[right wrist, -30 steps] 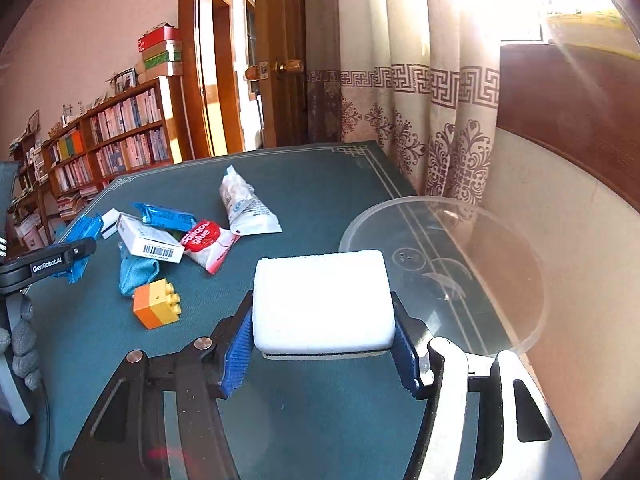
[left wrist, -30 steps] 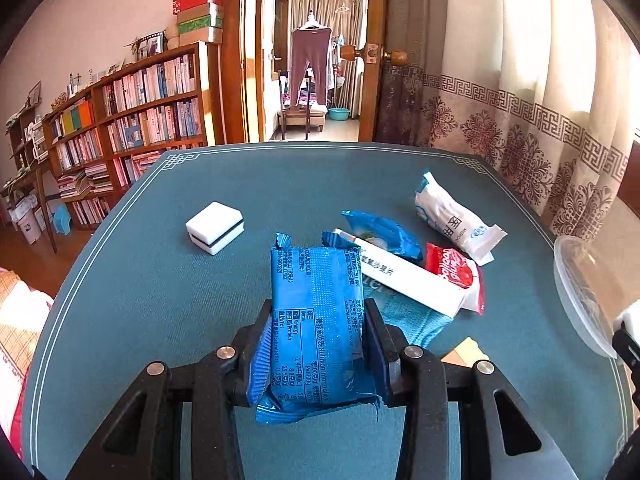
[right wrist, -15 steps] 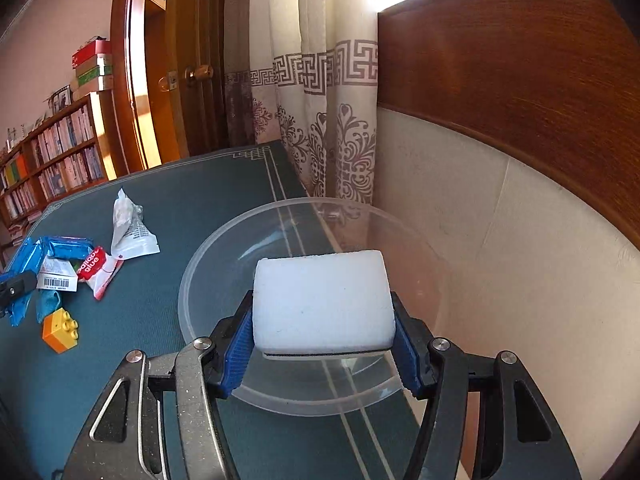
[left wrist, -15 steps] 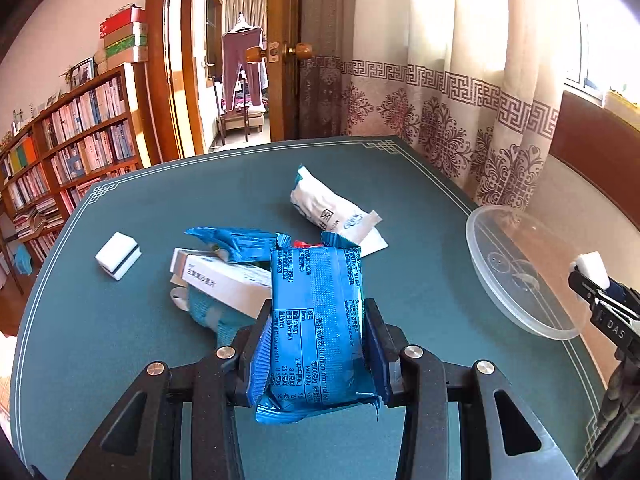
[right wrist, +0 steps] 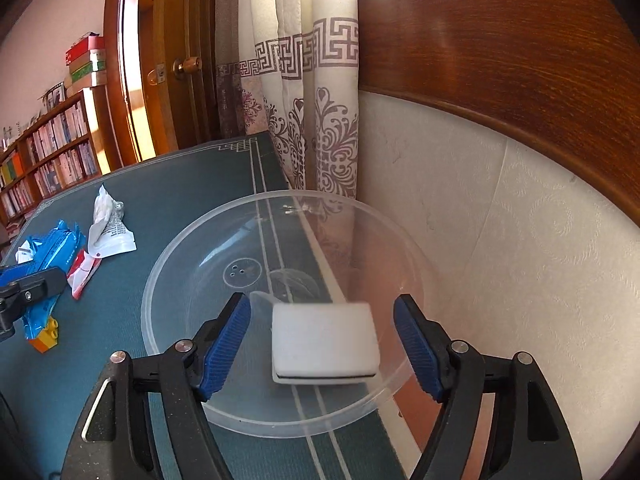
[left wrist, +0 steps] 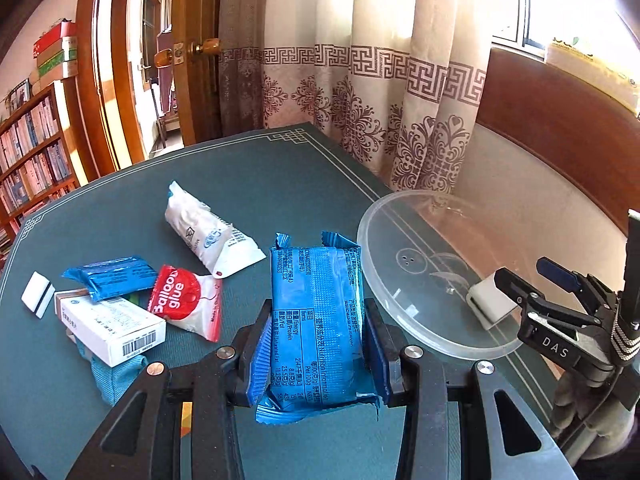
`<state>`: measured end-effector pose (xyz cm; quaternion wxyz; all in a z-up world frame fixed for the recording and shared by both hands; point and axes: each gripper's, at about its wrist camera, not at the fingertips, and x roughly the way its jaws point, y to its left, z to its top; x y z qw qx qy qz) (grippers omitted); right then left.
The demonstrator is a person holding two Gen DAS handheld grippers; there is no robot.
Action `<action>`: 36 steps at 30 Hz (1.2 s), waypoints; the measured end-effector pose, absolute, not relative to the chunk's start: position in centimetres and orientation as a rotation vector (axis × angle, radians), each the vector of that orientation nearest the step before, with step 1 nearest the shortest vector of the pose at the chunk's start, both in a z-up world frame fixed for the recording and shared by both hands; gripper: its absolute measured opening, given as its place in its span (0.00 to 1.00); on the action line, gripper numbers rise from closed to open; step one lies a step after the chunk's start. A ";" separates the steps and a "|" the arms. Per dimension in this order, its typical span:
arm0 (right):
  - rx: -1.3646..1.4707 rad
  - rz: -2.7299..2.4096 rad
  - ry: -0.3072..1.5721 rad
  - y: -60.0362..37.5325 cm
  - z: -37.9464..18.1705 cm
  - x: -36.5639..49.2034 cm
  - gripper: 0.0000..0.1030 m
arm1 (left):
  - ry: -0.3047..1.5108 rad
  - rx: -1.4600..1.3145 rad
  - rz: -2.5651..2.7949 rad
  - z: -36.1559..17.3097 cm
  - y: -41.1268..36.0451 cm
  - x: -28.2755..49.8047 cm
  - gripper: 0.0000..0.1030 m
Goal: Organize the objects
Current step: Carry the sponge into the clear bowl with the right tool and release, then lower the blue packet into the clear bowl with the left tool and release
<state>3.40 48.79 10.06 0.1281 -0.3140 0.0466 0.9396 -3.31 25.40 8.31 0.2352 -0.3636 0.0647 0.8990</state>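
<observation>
On the left of the desk point(left wrist: 248, 184) the unsorted things lie loose: a white box point(left wrist: 110, 330), a red glue sachet point(left wrist: 186, 306), a white packet point(left wrist: 208, 234). The left hand-held gripper point(left wrist: 318, 344) clamps a blue wrapped packet point(left wrist: 316, 324) upright, apparently bound for the clear bowl point(right wrist: 184, 264) at the right, the collecting place. There the right hand-held gripper point(right wrist: 320, 344) is opening, pads clear of the white block point(right wrist: 324, 342) now inside the bowl.

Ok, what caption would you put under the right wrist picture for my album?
The right tool opens over the clear bowl, white block loose between its blue pads.
</observation>
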 end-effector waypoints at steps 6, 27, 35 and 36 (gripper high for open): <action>-0.887 2.741 0.171 49.5 10.1 4.5 0.75 | 0.193 -1.003 2.400 8.0 28.8 -3.8 0.42; -0.880 2.755 0.203 49.5 9.7 5.3 0.75 | 0.178 -0.952 2.351 7.2 33.7 -6.0 0.89; -0.892 2.763 0.200 48.9 9.6 5.3 0.75 | 0.160 -0.986 2.394 7.2 32.0 -6.2 0.92; -0.894 2.765 0.199 48.8 9.6 5.3 0.75 | 0.152 -0.989 2.399 7.2 31.7 -6.2 0.93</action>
